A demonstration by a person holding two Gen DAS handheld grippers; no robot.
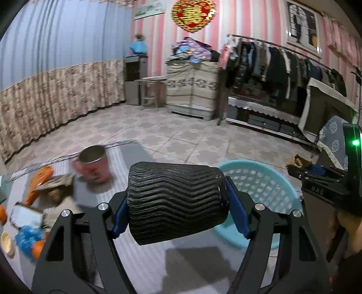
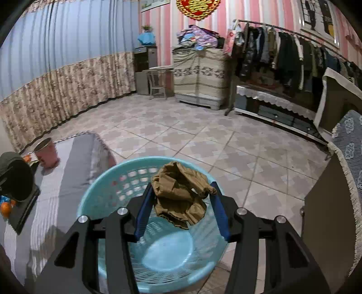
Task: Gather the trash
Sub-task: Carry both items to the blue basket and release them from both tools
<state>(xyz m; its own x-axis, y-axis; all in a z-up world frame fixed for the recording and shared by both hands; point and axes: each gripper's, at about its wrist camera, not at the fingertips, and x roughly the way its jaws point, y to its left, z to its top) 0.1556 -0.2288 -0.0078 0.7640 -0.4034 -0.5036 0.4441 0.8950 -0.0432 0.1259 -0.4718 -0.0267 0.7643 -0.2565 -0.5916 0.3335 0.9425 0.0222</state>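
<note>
The left gripper [image 1: 178, 201] grasps a black ribbed cup [image 1: 176, 201], which lies on its side between the blue pads [image 1: 118, 217], and both pads press on it. The cup is above the striped table [image 1: 140, 266], and the blue basket [image 1: 267, 190] is just beside it on the right, partly hidden behind the cup.

The right gripper [image 2: 181, 201] grasps a crumpled brown paper [image 2: 181, 194]. The paper sits between the pads and touches them on both sides (the right pad meets only a twisted corner of it). It hangs directly above the open basket [image 2: 95, 199], whose bottom looks bare.

On the table to the left there is more trash: orange peels [image 1: 39, 178], a torn paper [image 1: 26, 214] and a blue wrapper [image 1: 28, 240], all blurred. A pink mug [image 1: 94, 165] stands upright near them.

Writing: on the body of the right gripper, seen from the left camera, some small pale characters show, but I cannot read them surely. The red and gold heart ornament [image 1: 192, 14] on the wall has a sign in the middle which is too blurred to read.
</note>
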